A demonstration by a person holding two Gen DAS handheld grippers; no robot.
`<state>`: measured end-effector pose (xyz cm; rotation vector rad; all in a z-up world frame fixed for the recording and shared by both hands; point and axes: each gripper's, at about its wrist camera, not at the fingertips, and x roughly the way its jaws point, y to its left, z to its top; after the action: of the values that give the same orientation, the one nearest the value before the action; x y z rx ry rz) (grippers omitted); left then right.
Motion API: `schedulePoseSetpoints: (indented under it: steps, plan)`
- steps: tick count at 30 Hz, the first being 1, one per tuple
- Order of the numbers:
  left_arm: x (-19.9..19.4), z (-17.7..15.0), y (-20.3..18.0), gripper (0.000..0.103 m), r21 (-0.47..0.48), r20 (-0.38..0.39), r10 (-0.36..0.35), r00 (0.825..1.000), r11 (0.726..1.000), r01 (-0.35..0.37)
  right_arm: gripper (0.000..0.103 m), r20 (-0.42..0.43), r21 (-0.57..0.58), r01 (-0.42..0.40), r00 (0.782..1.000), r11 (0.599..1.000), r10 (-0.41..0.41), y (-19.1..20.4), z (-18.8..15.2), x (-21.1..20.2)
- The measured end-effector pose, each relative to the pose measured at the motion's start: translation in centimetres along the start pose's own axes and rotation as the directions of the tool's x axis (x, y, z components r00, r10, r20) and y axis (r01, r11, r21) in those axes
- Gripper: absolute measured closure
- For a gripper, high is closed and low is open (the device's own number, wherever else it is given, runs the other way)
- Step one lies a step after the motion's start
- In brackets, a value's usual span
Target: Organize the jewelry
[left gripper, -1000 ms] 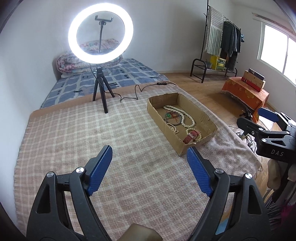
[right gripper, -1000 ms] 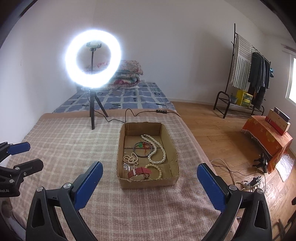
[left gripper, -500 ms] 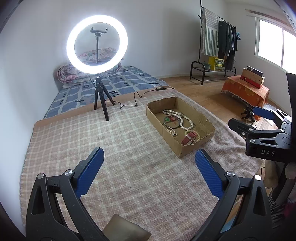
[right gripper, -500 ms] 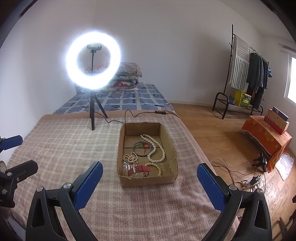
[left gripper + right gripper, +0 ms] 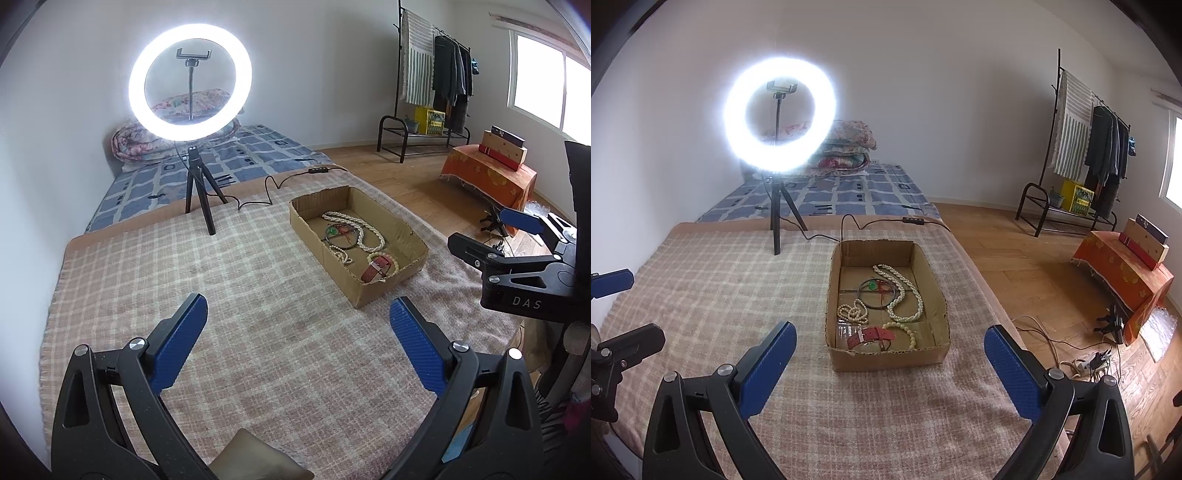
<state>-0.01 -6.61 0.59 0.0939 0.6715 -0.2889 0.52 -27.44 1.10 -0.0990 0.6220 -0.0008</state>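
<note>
A shallow cardboard box [image 5: 318, 236] [image 5: 886, 360] lies on the checked blanket and holds the jewelry. Inside are a long pearl necklace [image 5: 905, 291] [image 5: 364, 230], a small pearl strand [image 5: 853, 312], a black bangle with a green stone [image 5: 875, 293], a red watch strap [image 5: 871, 334] [image 5: 376, 267] and a bead bracelet [image 5: 909, 332]. My left gripper [image 5: 297, 299] hovers over bare blanket left of the box, open and empty. Just in front of the box, my right gripper [image 5: 890, 326] is open too, with nothing between its blue pads.
A lit ring light [image 5: 136, 85] on a black tripod [image 5: 199, 192] stands at the blanket's far side, its cable [image 5: 258, 201] running behind the box. The bed edge drops to wooden floor [image 5: 1015, 266] on the right, with cables and a power strip [image 5: 1089, 363].
The left gripper's jaws have spread wider and its view has shifted a little, so the box sits slightly farther off. The right gripper has stayed put.
</note>
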Motion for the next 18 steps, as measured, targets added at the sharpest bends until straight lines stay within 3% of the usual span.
schedulePoseSetpoints:
  steps: [18]
  plan:
    - [-0.06,0.00,-0.16,0.002,0.004,0.001,0.003,1.000,1.000,-0.003,0.000,-0.002,-0.003,-0.005,1.000,1.000,0.005,0.08,-0.15,0.08]
